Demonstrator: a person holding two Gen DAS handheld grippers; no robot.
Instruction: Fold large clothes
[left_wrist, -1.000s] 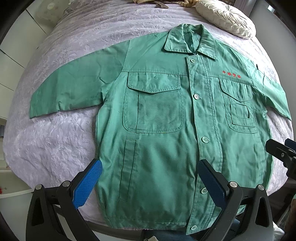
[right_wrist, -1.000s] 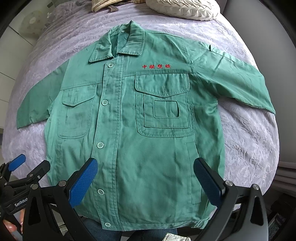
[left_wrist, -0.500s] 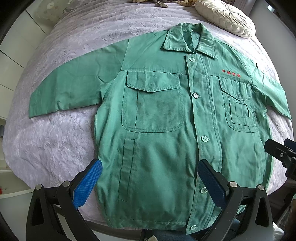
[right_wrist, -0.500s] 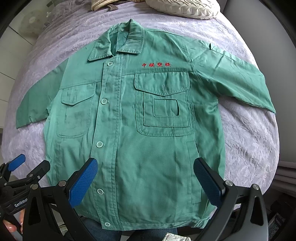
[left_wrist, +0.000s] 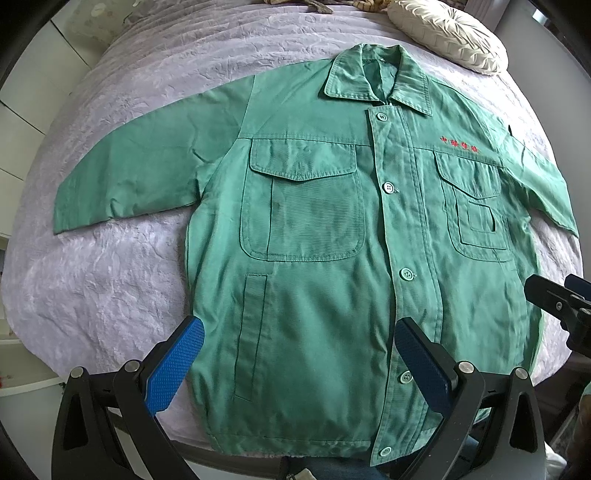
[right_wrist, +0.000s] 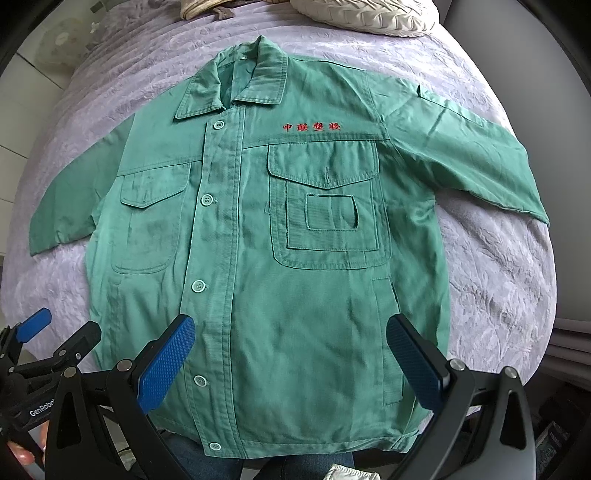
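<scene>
A green buttoned work jacket (left_wrist: 317, 280) lies flat, front up, on a bed, with both sleeves spread out; it also fills the right wrist view (right_wrist: 295, 266). It has red characters on the chest (right_wrist: 311, 127). My left gripper (left_wrist: 299, 365) is open and empty above the jacket's lower left part. My right gripper (right_wrist: 291, 358) is open and empty above the lower right part. Each gripper shows at the edge of the other's view: the right one (left_wrist: 565, 306) and the left one (right_wrist: 40, 343).
The bed has a lilac textured cover (left_wrist: 103, 288). A cream round cushion (left_wrist: 447, 33) lies beyond the collar; it also shows in the right wrist view (right_wrist: 369, 16). The bed's near edge runs just under the jacket's hem. White cabinets (left_wrist: 22, 122) stand at the left.
Both grippers have crept slightly forward over the jacket. The jacket has not moved and both grippers stay open.
</scene>
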